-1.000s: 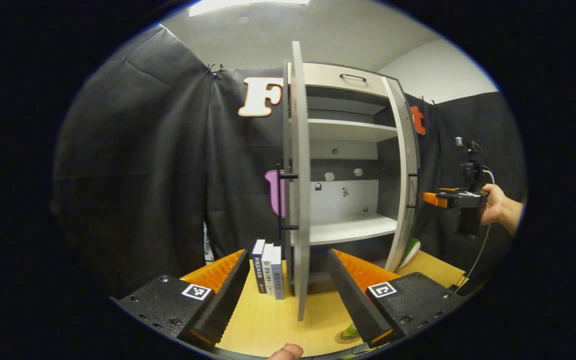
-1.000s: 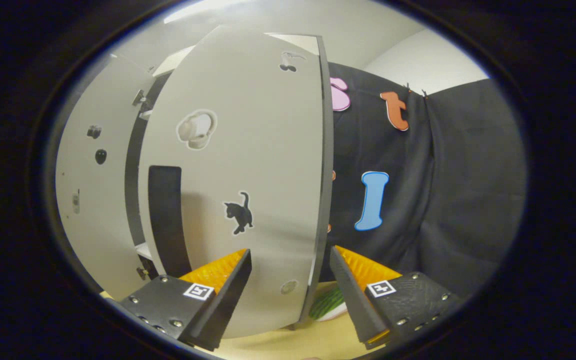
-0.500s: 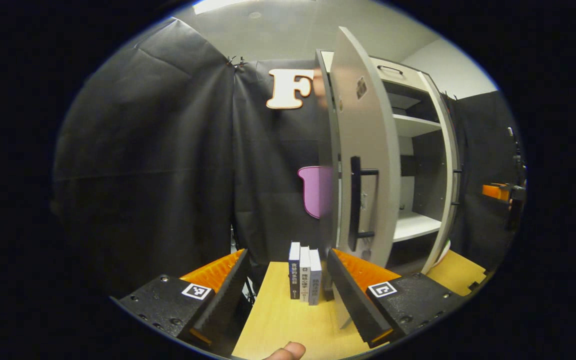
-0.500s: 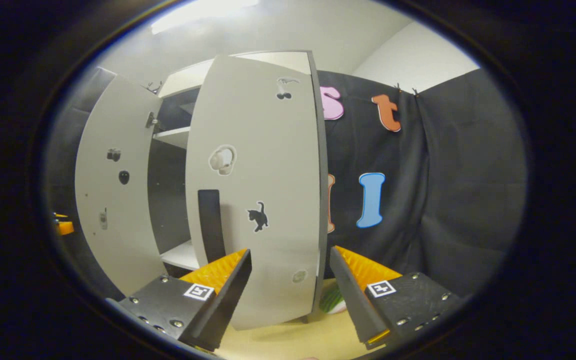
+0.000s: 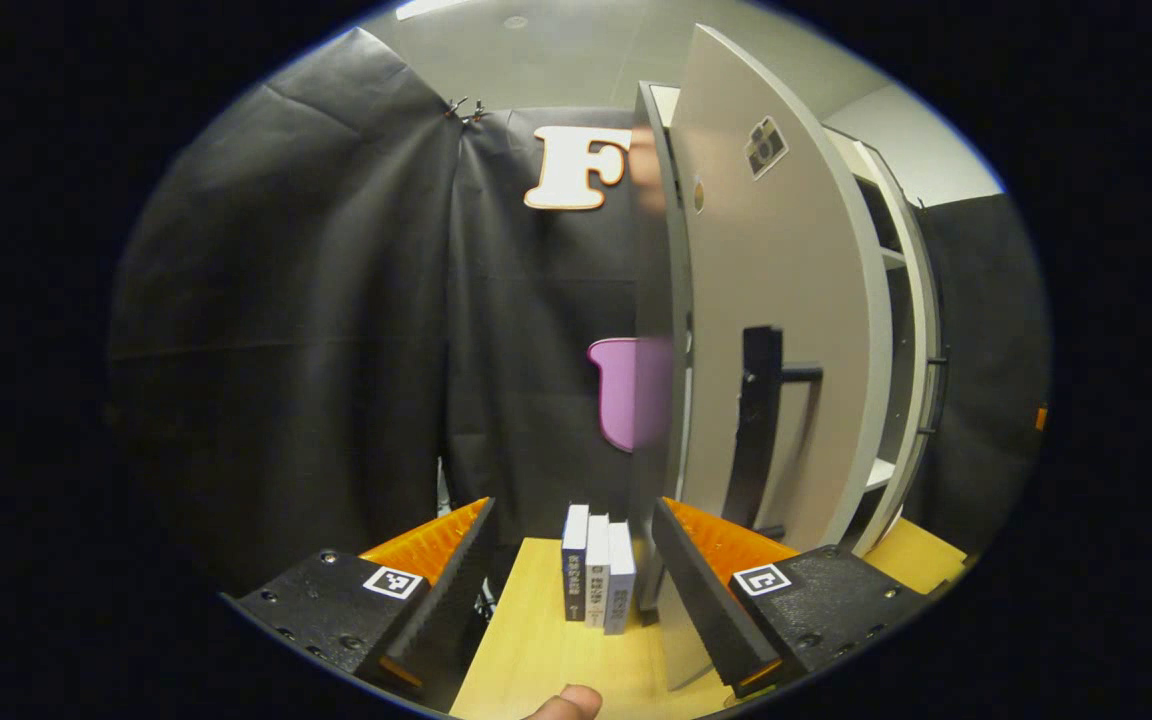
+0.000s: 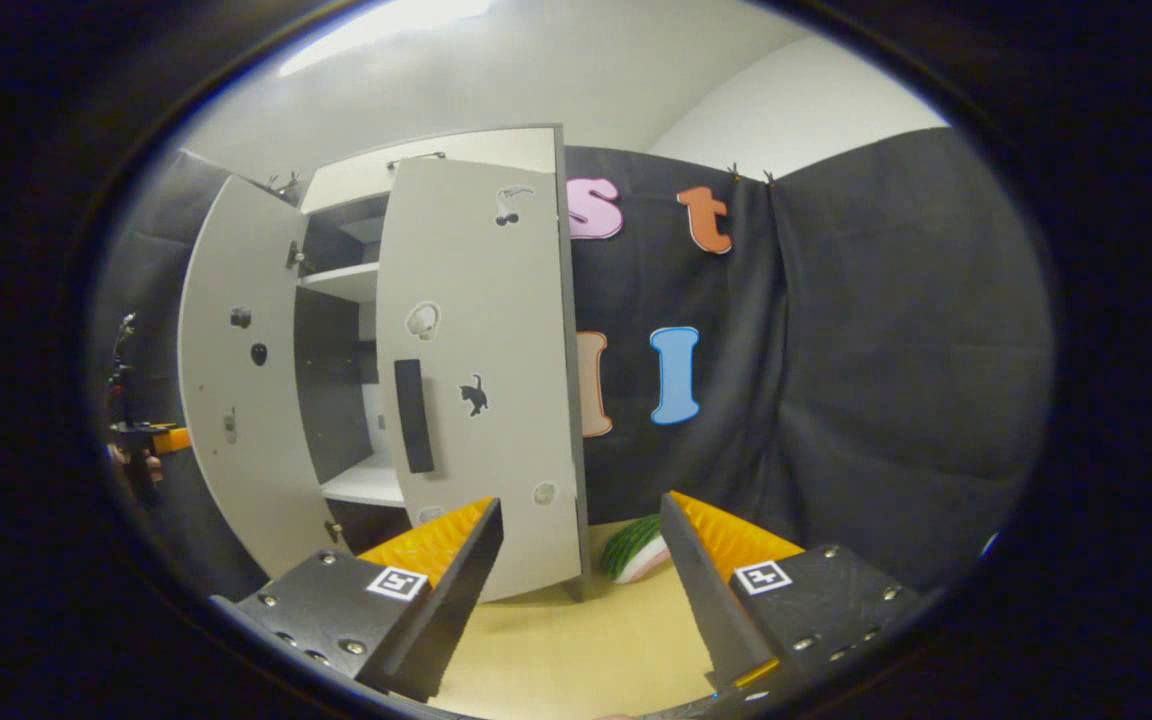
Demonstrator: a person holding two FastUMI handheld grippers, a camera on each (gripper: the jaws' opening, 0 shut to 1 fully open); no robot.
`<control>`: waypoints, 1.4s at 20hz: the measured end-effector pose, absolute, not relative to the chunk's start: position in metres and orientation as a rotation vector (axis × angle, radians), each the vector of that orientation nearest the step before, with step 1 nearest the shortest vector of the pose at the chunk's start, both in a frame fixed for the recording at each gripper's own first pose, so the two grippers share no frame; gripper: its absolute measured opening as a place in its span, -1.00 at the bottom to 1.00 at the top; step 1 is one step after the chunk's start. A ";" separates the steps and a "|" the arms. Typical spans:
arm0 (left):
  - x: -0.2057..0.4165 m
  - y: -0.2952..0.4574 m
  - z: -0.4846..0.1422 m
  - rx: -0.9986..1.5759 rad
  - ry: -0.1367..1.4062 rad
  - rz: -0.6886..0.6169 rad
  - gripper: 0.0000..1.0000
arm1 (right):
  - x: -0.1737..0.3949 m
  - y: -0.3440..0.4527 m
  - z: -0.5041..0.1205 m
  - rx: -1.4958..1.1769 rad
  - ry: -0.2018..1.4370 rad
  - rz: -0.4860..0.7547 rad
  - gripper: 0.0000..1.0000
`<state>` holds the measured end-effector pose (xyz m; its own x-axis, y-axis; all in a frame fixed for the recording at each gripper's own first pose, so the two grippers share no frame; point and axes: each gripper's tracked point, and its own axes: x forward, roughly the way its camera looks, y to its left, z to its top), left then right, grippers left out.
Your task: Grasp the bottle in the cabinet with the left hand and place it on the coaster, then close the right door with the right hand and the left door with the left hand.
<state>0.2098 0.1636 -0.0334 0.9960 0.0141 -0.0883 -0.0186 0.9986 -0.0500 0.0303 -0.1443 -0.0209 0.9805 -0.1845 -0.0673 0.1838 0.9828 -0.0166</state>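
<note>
Two cabinet doors stand partly open on the pale cabinet (image 6: pixel 456 150); in the right gripper view the right door (image 6: pixel 481 380), marked with a small black cat sticker and carrying a dark vertical handle (image 6: pixel 414 415), is nearly shut, while the left door (image 6: pixel 236 400) swings wide on the far side; between them a white shelf (image 6: pixel 366 485) shows in the gap. The right gripper (image 6: pixel 581 590) hangs released, jaws spread and holding nothing, over the light wooden tabletop (image 6: pixel 576 650), apart from the right door; a green-and-white striped object (image 6: pixel 636 548) lies on the table beside the door's lower corner, by the black curtain. At the far left edge of that view the other gripper and the hand holding it appear small and dim.

In the left gripper view the left gripper (image 5: pixel 571 585) is likewise released, its jaws wide apart and empty; the left door (image 5: pixel 786 330) rises just past its right finger (image 5: pixel 701 590), with a dark bar handle (image 5: pixel 761 420) on the face; whether finger and door touch I cannot tell. Three books (image 5: pixel 598 582) stand upright on the tabletop (image 5: pixel 536 660) between the fingers, farther off; a fingertip (image 5: pixel 566 703) peeks in at the bottom edge.
</note>
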 end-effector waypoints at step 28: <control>0.229 0.045 -0.024 -0.090 0.109 -0.020 0.80 | 0.001 -0.146 -0.017 -0.030 0.039 -0.138 0.86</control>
<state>0.2287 0.0448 -0.0236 0.9939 -0.0248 -0.1078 0.0151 0.9958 -0.0905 0.0013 -0.1458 -0.0172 0.9897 -0.1382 -0.0364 0.1371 0.9900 -0.0321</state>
